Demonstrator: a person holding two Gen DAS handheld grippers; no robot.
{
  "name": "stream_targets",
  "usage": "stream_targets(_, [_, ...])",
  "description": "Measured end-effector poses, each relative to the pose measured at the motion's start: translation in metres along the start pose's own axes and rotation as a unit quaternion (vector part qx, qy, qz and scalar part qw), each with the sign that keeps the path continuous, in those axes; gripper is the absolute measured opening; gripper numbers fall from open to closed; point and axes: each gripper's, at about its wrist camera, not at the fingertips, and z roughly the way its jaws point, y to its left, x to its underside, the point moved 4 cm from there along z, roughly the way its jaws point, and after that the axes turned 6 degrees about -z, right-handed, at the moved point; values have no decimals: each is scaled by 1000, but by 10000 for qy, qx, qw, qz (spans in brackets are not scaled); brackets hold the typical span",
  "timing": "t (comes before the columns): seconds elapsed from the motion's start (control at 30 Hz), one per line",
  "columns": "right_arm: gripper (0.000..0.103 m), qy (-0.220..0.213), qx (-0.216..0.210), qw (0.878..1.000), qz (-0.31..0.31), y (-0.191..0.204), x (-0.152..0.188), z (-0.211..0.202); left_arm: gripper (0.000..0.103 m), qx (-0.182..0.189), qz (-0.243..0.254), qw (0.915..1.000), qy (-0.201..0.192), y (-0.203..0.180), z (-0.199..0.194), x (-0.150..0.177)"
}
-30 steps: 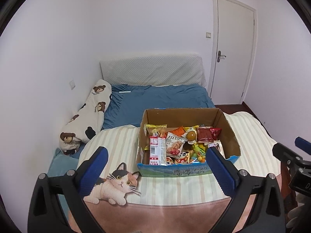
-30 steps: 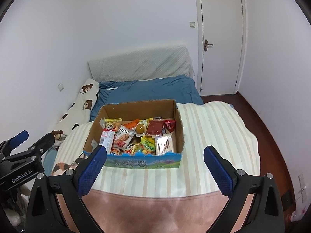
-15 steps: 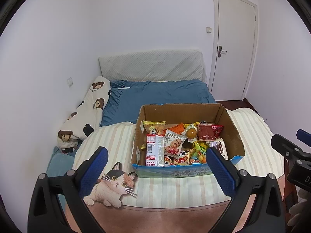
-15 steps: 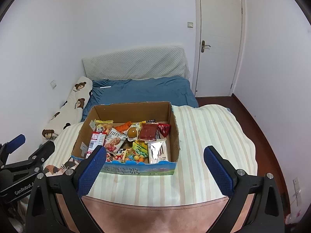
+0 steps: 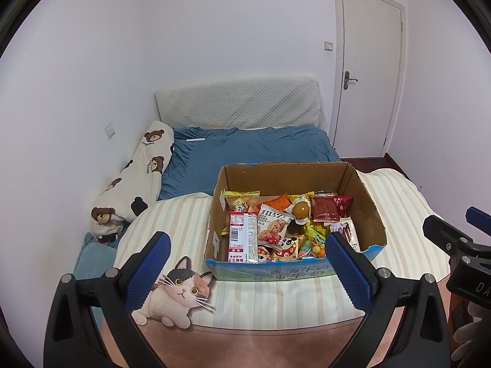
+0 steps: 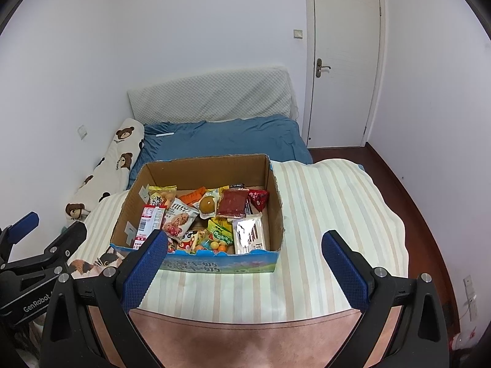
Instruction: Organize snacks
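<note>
A cardboard box [image 5: 362,196] with a blue front stands on a striped blanket [image 5: 270,297] and holds several snack packets, among them a red-and-white pack [image 5: 242,236] and a dark red pack [image 5: 323,210]. The box also shows in the right wrist view [image 6: 276,196], with a silver pack [image 6: 248,234] at its front right. My left gripper [image 5: 245,271] is open and empty, in front of the box. My right gripper [image 6: 244,263] is open and empty, also in front of the box and apart from it.
The blanket lies over a bed with a blue sheet [image 5: 251,150], a bear-print bolster [image 5: 141,171] along the left wall and a white headboard pad [image 5: 239,101]. A cat picture [image 5: 175,291] is on the blanket's front left. A white door [image 6: 343,61] and dark wood floor [image 6: 423,202] are at the right.
Both grippers have moved closer to the box and tilted down a little, so the box sits larger and lower in both views. Both stay open.
</note>
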Motion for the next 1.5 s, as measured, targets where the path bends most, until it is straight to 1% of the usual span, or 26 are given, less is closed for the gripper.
stream_targets(0.4, [102, 10, 23, 10000, 13, -1, 4, 0, 103, 13, 72, 10000, -57, -5, -1, 0])
stream_targets(1.5, [102, 16, 34, 10000, 56, 1, 5, -4, 103, 95, 68, 9999, -36, -6, -4, 0])
